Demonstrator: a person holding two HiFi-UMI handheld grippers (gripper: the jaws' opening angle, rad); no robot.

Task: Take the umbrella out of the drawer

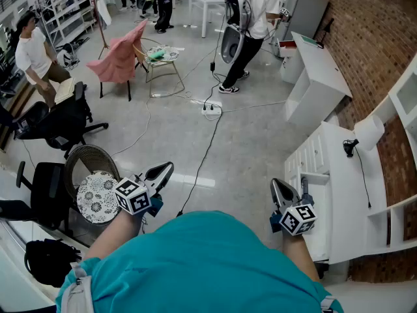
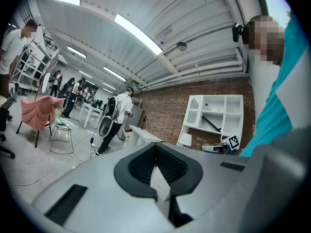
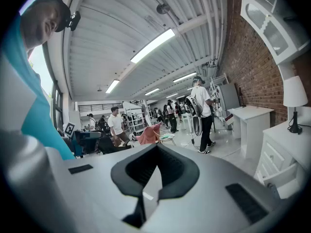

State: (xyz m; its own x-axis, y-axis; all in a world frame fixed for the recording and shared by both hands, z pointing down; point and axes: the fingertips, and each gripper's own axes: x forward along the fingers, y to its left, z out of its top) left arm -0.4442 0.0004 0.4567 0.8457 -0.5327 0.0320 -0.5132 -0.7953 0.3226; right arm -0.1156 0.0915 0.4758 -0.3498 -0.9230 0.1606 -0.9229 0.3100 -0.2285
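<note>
No umbrella shows in any view. The white drawer cabinet (image 1: 317, 154) stands to my right against the brick wall; in the right gripper view one of its drawers (image 3: 278, 175) sits slightly pulled out, contents hidden. My left gripper (image 1: 166, 169) is held level in front of my body, jaws shut with nothing between them (image 2: 158, 148). My right gripper (image 1: 277, 186) hangs beside the cabinet's front, apart from it, its jaws (image 3: 156, 150) also closed together and empty.
A white table lamp (image 1: 369, 132) stands on the cabinet. A white desk (image 1: 318, 70) is farther along the wall. A wicker chair with a patterned cushion (image 1: 96, 197), black office chairs (image 1: 55, 119) and a backpack (image 1: 45, 259) are at left. A black cable (image 1: 205, 150) crosses the floor. People stand farther back (image 1: 253, 25).
</note>
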